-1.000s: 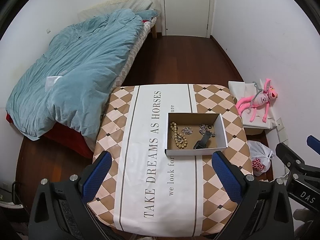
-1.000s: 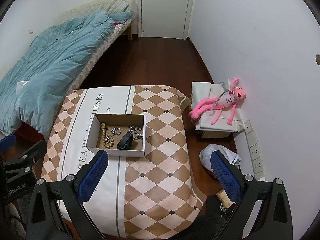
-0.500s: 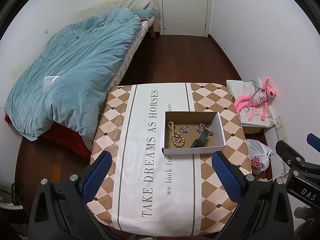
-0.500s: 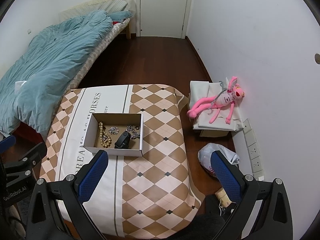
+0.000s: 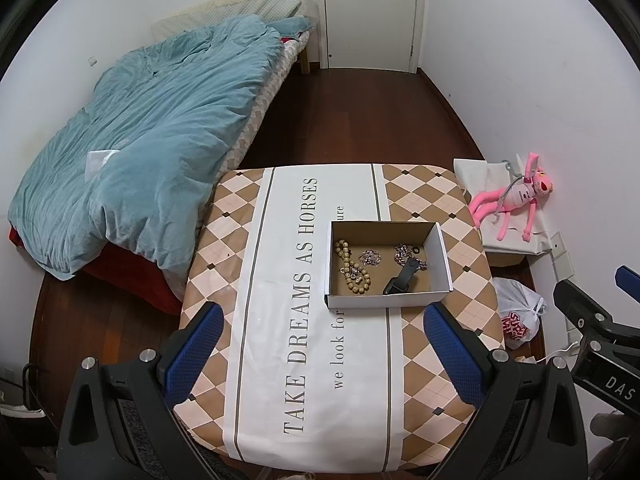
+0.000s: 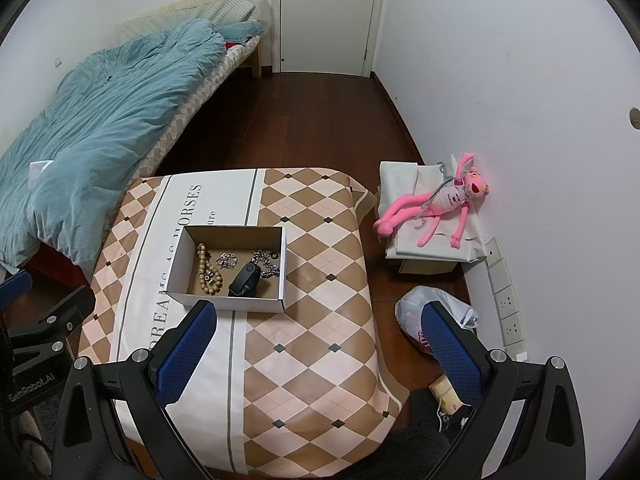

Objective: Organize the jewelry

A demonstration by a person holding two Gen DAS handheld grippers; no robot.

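An open cardboard box sits on the table with the checkered cloth. Inside lie a wooden bead bracelet, a small silver chain, a larger silver chain and a black smart band. My left gripper is open and empty, high above the table's near side. My right gripper is open and empty, above the table to the right of the box.
A bed with a blue duvet stands left of the table. A pink plush toy lies on a covered box by the right wall. A plastic bag lies on the floor. A closed white door is at the back.
Both grippers have risen and pulled back slightly; the table and box look smaller and lower in both views. Nothing was grasped or released.
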